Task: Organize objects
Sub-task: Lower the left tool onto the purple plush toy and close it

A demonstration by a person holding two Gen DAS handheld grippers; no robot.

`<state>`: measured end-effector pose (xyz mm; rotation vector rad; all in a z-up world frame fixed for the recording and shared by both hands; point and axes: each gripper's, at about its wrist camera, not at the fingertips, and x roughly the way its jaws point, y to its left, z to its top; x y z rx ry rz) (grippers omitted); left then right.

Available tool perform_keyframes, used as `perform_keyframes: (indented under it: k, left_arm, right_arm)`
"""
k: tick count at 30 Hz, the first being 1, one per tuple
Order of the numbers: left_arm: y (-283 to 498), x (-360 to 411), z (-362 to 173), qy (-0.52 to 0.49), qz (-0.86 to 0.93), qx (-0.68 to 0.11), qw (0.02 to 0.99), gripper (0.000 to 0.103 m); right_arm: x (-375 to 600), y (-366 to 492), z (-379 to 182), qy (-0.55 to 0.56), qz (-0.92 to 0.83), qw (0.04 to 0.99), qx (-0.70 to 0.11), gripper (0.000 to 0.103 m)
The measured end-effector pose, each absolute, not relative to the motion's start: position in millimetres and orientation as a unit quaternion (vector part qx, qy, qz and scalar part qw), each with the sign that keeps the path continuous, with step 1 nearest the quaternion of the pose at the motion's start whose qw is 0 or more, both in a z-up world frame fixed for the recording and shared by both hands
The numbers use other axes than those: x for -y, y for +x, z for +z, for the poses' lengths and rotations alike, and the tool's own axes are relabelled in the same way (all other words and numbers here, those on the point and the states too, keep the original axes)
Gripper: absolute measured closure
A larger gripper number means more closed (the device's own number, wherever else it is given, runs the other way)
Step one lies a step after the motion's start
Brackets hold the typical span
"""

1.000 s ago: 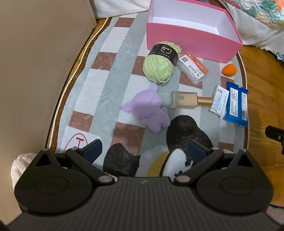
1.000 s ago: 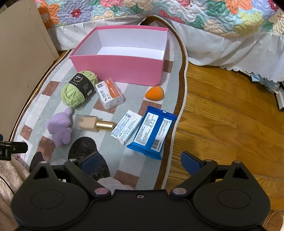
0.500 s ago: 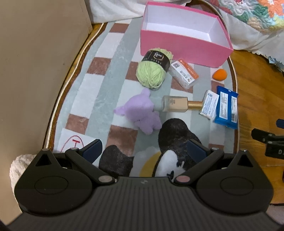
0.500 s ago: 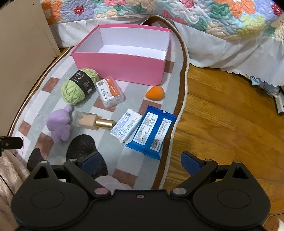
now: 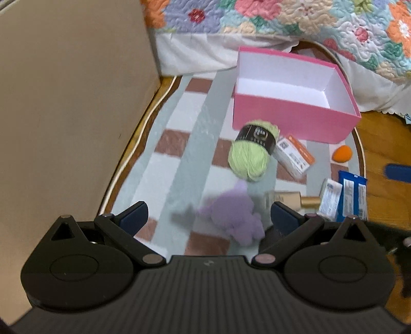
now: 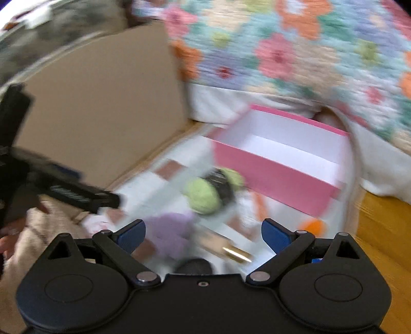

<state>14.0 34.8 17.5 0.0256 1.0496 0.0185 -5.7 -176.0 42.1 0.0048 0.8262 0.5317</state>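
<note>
Checked rug (image 5: 179, 159) covers the floor beside a quilted bed (image 5: 295, 23), with a beige panel (image 5: 72, 108) along its left edge. On the rug's far edge sits an open pink box (image 5: 290, 120), white inside. Just before its front wall lies a green yarn ball (image 5: 250, 154), touching a small orange-and-white carton (image 5: 294, 156); an orange sponge (image 5: 343, 153) lies near the rug's right edge. Nearer, a purple plush (image 5: 233, 213), a bottle (image 5: 285, 200) with a gold cap, a white packet (image 5: 331, 196) and a blue pack (image 5: 353, 196) lie in a row.

Left gripper (image 5: 208, 214) hangs with fingers spread wide, nothing between them; the plush lies below and between the tips. Right gripper (image 6: 203, 231), in a blurred view, is also spread wide and bare, with plush (image 6: 170, 232) and bottle (image 6: 223, 246) below its gap.
</note>
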Motion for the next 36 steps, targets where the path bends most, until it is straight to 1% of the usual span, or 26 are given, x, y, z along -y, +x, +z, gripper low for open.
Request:
perform_keyframes:
  k: [4,7,10,14,17,20,22,23,25,26,28,29,31,32,35,36]
  left_arm:
    - [30.3,-44.1,-2.0,-0.018,-0.006,-0.513,0.858,0.002]
    - [43.8,-52.2,-25.9,-0.060,-0.021,-0.537,0.841,0.003]
    - [51.7,-54.4,-49.2,-0.073,-0.017,-0.553,0.830,0.004]
    - [56.0,-54.8,-79.8,-0.094,-0.026,-0.573,0.813,0.004]
    - [53.9,-55.4,-95.8,-0.107,-0.027,-0.571,0.814,0.008]
    - [49.9,-55.2,-104.5,-0.125,-0.047,-0.550,0.825,0.015]
    - [46.3,-56.2,-106.3,-0.139,-0.056,-0.537,0.830,0.019]
    - [45.0,-55.8,-107.5,-0.142,-0.058,-0.532,0.833,0.021]
    - [44.6,-53.8,-112.0,-0.144,-0.061,-0.533,0.831,0.027]
    - [44.4,-52.9,-115.8,-0.148,-0.063,-0.537,0.828,0.029]
    - [44.5,-52.4,-124.4,-0.159,-0.062,-0.546,0.820,0.039]
    - [44.1,-52.2,-129.7,-0.167,-0.060,-0.552,0.814,0.041]
    - [43.4,-53.8,-139.3,-0.182,-0.054,-0.562,0.805,0.046]
    - [43.1,-54.4,-143.3,-0.191,-0.052,-0.564,0.802,0.048]
    - [41.3,-55.4,-149.2,-0.209,-0.044,-0.561,0.800,0.051]
    - [40.7,-55.6,-149.5,-0.217,-0.045,-0.558,0.800,0.056]
  right_arm:
    - [155.5,21.5,10.0,0.023,0.293,0.854,-0.430,0.005]
    - [139.3,37.8,-16.7,-0.007,0.306,0.839,-0.450,0.005]
    - [126.2,42.7,-38.9,-0.031,0.327,0.819,-0.471,0.005]
    - [103.9,35.9,-58.7,-0.095,0.349,0.809,-0.464,0.006]
    - [86.5,28.6,-72.4,-0.122,0.361,0.810,-0.445,0.009]
    - [75.8,28.0,-89.9,-0.132,0.359,0.807,-0.450,0.013]
    - [70.0,29.0,-102.6,-0.137,0.355,0.806,-0.453,0.024]
    - [68.1,30.2,-108.2,-0.140,0.352,0.805,-0.456,0.026]
    - [65.0,33.2,-118.5,-0.143,0.344,0.804,-0.463,0.034]
    - [64.5,35.2,-122.6,-0.140,0.342,0.804,-0.466,0.034]
    - [65.4,39.1,-129.7,-0.134,0.331,0.806,-0.472,0.034]
    - [66.4,39.8,-132.1,-0.134,0.328,0.809,-0.469,0.034]
    - [69.1,42.3,-138.2,-0.136,0.313,0.812,-0.474,0.039]
    - [72.0,44.7,-142.4,-0.128,0.308,0.808,-0.485,0.039]
    - [80.8,43.1,-142.7,-0.101,0.307,0.817,-0.479,0.040]
    - [82.3,42.5,-142.5,-0.098,0.307,0.817,-0.477,0.042]
